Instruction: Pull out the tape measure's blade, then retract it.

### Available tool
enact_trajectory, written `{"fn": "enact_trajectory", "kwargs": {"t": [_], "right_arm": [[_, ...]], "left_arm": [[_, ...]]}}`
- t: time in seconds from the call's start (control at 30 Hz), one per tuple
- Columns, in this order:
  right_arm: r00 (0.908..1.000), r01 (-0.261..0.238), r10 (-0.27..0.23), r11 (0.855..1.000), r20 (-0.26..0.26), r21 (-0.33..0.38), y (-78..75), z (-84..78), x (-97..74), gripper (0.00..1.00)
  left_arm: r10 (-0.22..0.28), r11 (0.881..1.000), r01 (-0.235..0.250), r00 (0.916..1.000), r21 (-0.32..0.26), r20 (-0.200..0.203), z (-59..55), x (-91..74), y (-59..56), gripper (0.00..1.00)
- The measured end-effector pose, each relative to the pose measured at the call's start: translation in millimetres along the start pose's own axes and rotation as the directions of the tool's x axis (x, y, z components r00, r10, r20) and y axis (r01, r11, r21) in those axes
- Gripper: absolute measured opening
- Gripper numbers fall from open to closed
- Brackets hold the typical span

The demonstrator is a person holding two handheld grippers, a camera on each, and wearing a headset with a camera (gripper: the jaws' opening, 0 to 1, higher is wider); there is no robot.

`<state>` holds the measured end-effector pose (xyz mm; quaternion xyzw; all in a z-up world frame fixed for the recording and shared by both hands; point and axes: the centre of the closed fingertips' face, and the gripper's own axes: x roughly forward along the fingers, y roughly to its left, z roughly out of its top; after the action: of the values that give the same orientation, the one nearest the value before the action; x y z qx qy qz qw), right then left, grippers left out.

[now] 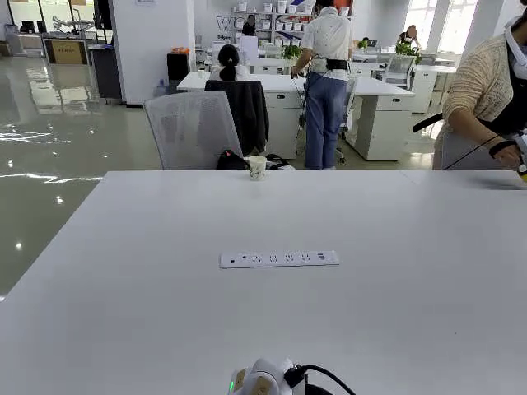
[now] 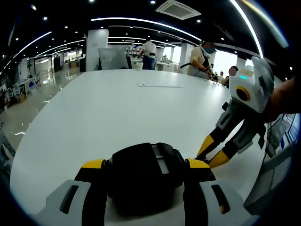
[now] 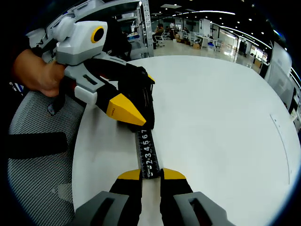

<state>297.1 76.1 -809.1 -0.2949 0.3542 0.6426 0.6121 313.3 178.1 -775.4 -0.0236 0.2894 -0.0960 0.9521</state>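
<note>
1. Black casing: the tape measure [image 2: 141, 183] is clamped between the yellow-tipped jaws of my left hand-held gripper [image 2: 146, 165] and rests on the white worktop [image 1: 395, 247].
2. It sits well to the near side of the power strip [image 1: 280, 259], close to the worktop's near edge.
3. My right hand-held gripper [image 3: 150, 175] is pinched onto the free end of the blade [image 3: 145, 146], also on the near side of the power strip.
4. A short run of blade is out, lying flat on the worktop, and I can read the figures 2 to 7.
5. A hand [image 3: 37, 75] grips the left hand-held gripper's handle.
6. Beyond the power strip, a paper cup [image 1: 257, 167] stands at the worktop's far edge.
</note>
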Motion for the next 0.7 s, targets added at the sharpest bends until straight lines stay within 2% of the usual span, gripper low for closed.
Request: {"fn": "enact_trajectory", "kwargs": {"t": [0.7], "right_arm": [[0.9998, -0.007, 0.007, 1.000, 0.016, 0.000, 1.1, 6.8, 4.5, 0.11]], "left_arm": [[-0.001, 1.000, 0.001, 1.0000, -0.005, 0.002, 0.0, -0.3, -0.1, 0.61]]}}
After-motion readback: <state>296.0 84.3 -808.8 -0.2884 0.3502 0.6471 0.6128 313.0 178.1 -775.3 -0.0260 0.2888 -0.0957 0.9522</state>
